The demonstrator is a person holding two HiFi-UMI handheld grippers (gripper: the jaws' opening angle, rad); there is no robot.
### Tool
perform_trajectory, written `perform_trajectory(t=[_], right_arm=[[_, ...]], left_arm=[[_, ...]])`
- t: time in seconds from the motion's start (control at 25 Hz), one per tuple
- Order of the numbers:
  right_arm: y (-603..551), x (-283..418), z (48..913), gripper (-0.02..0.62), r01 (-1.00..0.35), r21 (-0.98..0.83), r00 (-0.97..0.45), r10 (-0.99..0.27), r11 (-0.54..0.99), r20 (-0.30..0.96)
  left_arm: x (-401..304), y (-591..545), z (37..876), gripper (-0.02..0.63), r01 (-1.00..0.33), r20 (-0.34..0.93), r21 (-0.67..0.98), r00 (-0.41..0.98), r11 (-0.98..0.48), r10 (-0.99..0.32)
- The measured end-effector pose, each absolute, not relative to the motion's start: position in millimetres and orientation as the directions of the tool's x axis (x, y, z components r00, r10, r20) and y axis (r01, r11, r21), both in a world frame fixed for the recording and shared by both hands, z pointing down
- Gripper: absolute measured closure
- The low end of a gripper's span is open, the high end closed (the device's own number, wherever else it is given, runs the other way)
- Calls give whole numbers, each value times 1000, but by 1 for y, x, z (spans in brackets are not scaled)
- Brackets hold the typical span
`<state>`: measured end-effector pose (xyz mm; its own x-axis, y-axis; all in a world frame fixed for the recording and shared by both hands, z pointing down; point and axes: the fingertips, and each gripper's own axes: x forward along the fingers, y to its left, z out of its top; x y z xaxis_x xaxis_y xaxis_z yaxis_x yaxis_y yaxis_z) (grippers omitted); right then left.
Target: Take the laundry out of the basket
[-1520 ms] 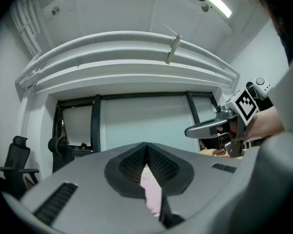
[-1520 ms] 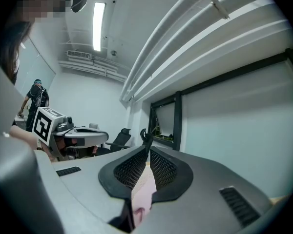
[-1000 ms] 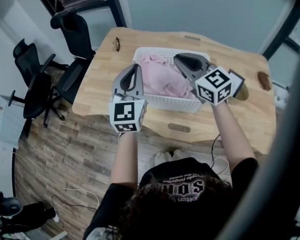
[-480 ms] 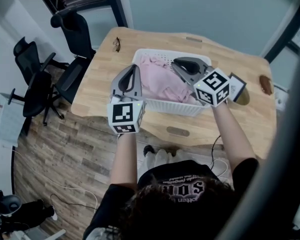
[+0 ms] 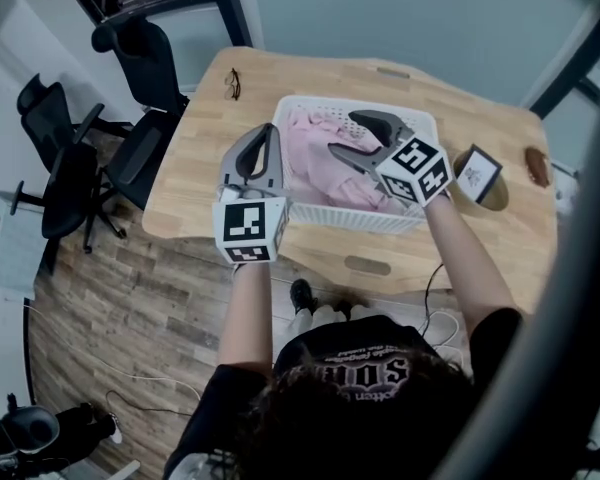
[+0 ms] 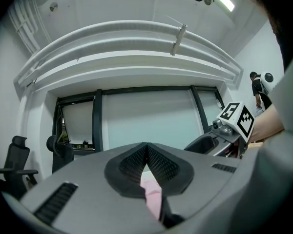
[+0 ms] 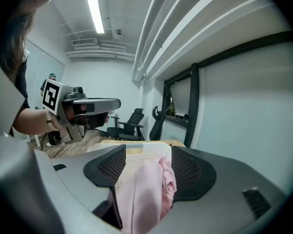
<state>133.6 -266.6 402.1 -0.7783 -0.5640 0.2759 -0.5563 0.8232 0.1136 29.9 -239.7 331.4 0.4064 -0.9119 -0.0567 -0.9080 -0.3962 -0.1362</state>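
Observation:
A white slatted basket [image 5: 352, 221] stands on the wooden table [image 5: 205, 138] with pink laundry [image 5: 315, 153] heaped inside. My right gripper [image 5: 342, 135] hangs low over the heap, its jaws apart after just opening. In the right gripper view the pink laundry [image 7: 146, 194] lies between and below the pads [image 7: 186, 167], which do not press on it. My left gripper [image 5: 269, 134] is level at the basket's left rim with its jaws shut. In the left gripper view its tips [image 6: 146, 148] meet, and a strip of pink laundry [image 6: 154, 199] shows below them.
Glasses [image 5: 232, 85] lie at the table's far left corner. A small marker card [image 5: 477, 173] and a dark brown object [image 5: 537, 166] sit to the right of the basket. Black office chairs [image 5: 140, 58] stand left of the table. Shoes [image 5: 301, 294] show under the front edge.
The right gripper has come down from above the basket's right side into it, and its jaws have gone from shut to open. The left gripper has shifted slightly along the left rim.

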Motion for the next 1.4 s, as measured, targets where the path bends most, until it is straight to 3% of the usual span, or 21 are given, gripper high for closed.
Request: perform_trajectory(t=[0.24, 0.92, 1.4], right_arm=[[-294, 116, 415, 273, -575, 114, -751, -578, 810, 320], [-333, 118, 529, 167, -661, 13, -593, -533, 750, 603], [-339, 117, 570, 166, -638, 29, -547, -479, 770, 686]], left_arm=[[14, -260, 334, 604, -899, -50, -136, 427, -417, -903], [-4, -294, 340, 604, -869, -65, -118, 490, -481, -869], [-11, -305, 345, 604, -867, -56, -110, 494, -486, -868]])
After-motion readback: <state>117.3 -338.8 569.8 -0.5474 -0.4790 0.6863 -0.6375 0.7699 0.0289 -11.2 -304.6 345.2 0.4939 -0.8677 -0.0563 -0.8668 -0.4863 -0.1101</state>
